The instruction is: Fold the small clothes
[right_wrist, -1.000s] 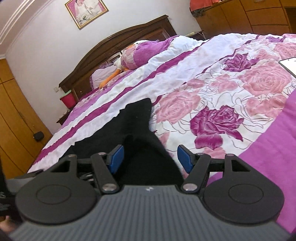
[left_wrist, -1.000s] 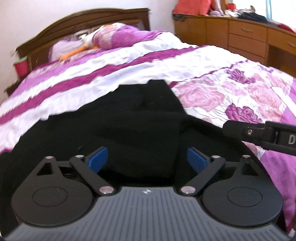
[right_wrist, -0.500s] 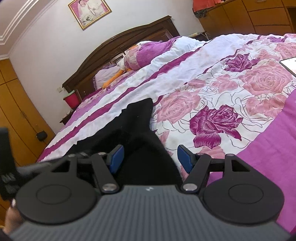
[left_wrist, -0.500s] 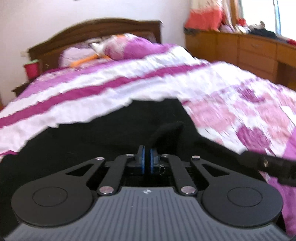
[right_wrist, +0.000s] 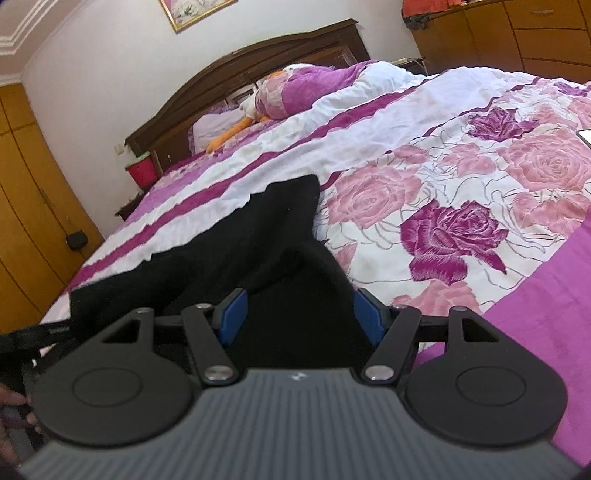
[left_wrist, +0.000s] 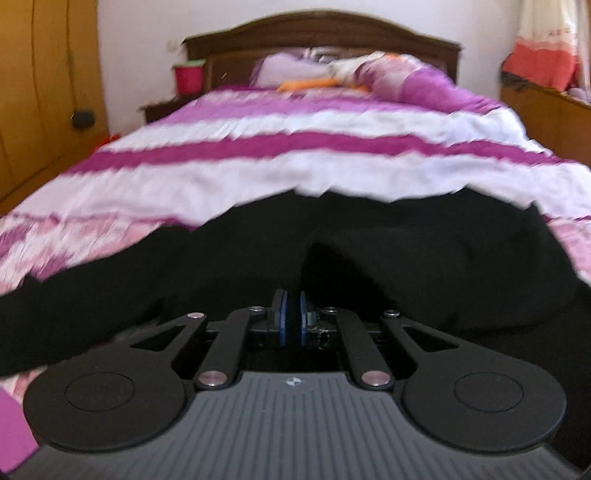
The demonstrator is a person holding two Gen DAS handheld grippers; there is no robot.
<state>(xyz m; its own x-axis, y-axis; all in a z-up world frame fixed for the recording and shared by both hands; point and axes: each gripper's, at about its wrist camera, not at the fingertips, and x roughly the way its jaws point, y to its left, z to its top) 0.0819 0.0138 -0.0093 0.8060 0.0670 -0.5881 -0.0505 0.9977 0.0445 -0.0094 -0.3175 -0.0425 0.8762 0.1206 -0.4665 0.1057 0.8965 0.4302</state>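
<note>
A black garment (left_wrist: 406, 258) lies spread on the pink and white bedspread (left_wrist: 258, 173). My left gripper (left_wrist: 291, 314) is shut on a raised fold of the black garment near its front edge. In the right wrist view the same garment (right_wrist: 240, 240) lies under my right gripper (right_wrist: 299, 314), which is open with the blue pads on either side of a hump of cloth, not pinching it. Part of the left gripper shows at the far left of the right wrist view.
A wooden headboard (left_wrist: 321, 29), pillows and an orange soft toy (right_wrist: 229, 133) are at the far end of the bed. A red bin (left_wrist: 188, 77) stands at the bedside. Wooden wardrobes (right_wrist: 22, 206) are left, a dresser (right_wrist: 517, 33) right. A white flat object (right_wrist: 585, 136) lies at the bed's right edge.
My left gripper closed on a fold of the black garment and has swung left with it. My right gripper stayed open over the garment.
</note>
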